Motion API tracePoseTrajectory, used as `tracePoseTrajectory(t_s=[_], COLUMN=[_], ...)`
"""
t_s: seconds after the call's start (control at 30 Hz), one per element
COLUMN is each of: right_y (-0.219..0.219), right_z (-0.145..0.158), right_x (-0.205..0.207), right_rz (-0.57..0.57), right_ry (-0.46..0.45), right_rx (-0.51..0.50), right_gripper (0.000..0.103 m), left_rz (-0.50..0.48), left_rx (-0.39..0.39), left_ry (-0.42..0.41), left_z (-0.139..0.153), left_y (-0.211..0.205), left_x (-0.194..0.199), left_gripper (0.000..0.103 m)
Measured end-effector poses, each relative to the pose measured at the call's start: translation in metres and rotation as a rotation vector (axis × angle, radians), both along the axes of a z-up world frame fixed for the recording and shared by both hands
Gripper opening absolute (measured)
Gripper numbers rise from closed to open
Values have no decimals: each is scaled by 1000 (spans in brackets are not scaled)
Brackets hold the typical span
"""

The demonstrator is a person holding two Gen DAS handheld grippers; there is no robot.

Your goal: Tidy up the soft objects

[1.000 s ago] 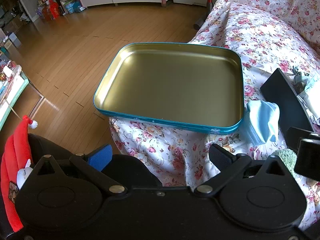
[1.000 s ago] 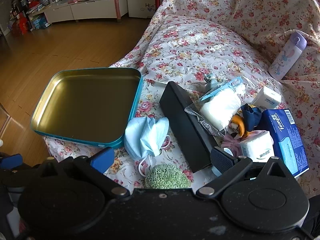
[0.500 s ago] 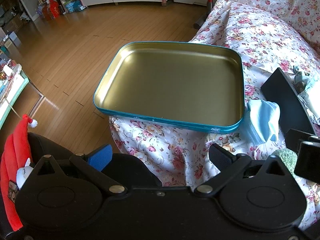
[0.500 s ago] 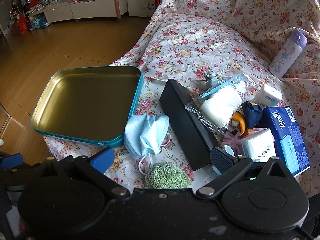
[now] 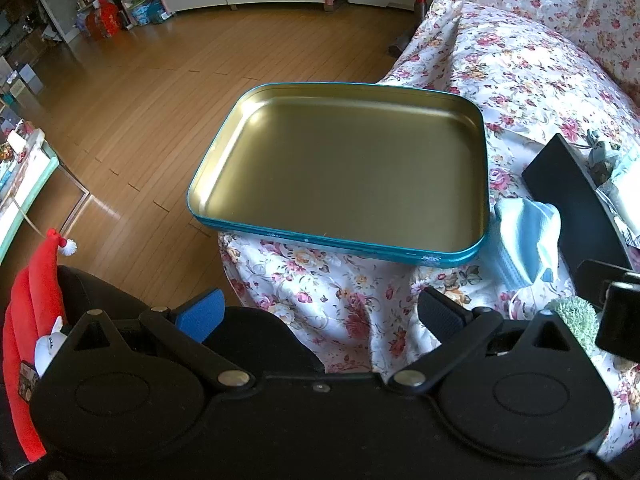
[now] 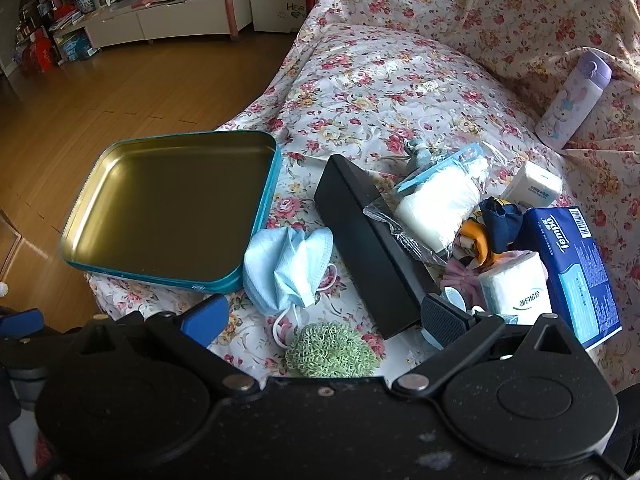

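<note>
Presently both tools are spread wide and empty: right gripper (image 6: 322, 312) above the green knitted scrubber ball (image 6: 331, 351), left gripper (image 5: 320, 312) short of the bare gold-lined teal tin tray (image 5: 440, 254). Step judged: nothing sorted yet, first pick pending. Next move likely calls for a descent onto the scrubber, or the crumpled blue face mask (image 6: 286, 268) at 12 o'clock, then carriage to 10 o'clock. Items behind the long black box (image 6: 372, 248) overlap; several are unidentifiable.
</note>
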State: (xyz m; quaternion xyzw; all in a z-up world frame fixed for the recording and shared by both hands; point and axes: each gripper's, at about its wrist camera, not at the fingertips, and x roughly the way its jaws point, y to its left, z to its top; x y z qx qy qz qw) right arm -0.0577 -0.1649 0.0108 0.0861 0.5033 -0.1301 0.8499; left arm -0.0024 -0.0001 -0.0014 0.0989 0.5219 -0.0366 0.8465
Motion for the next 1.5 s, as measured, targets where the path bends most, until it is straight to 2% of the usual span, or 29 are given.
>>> tracePoseTrajectory(t_s=[1.23, 1.37, 1.5], right_y=[2, -1, -9], right_z=[-1, 1, 5], right_x=[-1, -5, -18], right_rz=[-3, -6, -20], right_ry=[-1, -19, -78], right_rx=[1, 3, 10], right_gripper=[103, 103, 103], left_rz=[8, -2, -36], left_rx=[-10, -40, -68], left_ry=[1, -16, -59], left_z=[2, 5, 10], left_y=[1, -1, -6], left_x=[0, -4, -11], left_gripper=[99, 99, 99])
